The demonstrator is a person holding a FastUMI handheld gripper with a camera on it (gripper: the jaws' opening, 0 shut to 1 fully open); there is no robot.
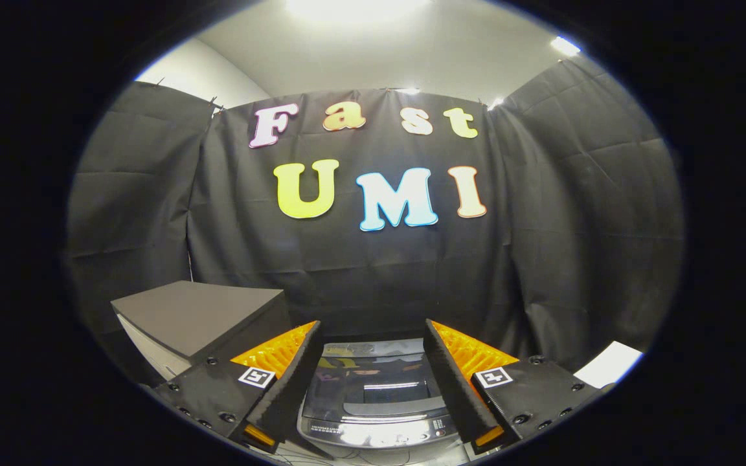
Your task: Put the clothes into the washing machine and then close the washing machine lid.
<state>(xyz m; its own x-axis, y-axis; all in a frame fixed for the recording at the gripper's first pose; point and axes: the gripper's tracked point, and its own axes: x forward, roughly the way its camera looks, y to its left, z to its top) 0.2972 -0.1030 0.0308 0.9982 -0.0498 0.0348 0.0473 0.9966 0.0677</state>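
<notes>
the washing machine (376,404) sits low between the 2 fingers, a small top-loader seen from its front, with a control strip along the near edge. its lid (389,388) lies flat and down over the tub, a dark glossy panel that mirrors the room lights. no clothes can be made out on or around the machine; whether any lie inside under the lid cannot be told.

the gripper (373,353) hangs above and in front of the machine with its fingers spread wide apart, holding nothing, and the machine shows in the gap between them.

to the left of the machine, beyond the left finger, stands a grey box (201,317) with a flat top. a white sheet (609,364) lies off past the right finger. black cloth walls close the booth behind.

with the lid down and the fingers empty, this fits 2 stages: the clothes are in and the lid is closed over them, or the clothes are elsewhere and the lid is yet to be raised. i judge the pictures do not settle which, so no next move can be named with confidence.
</notes>
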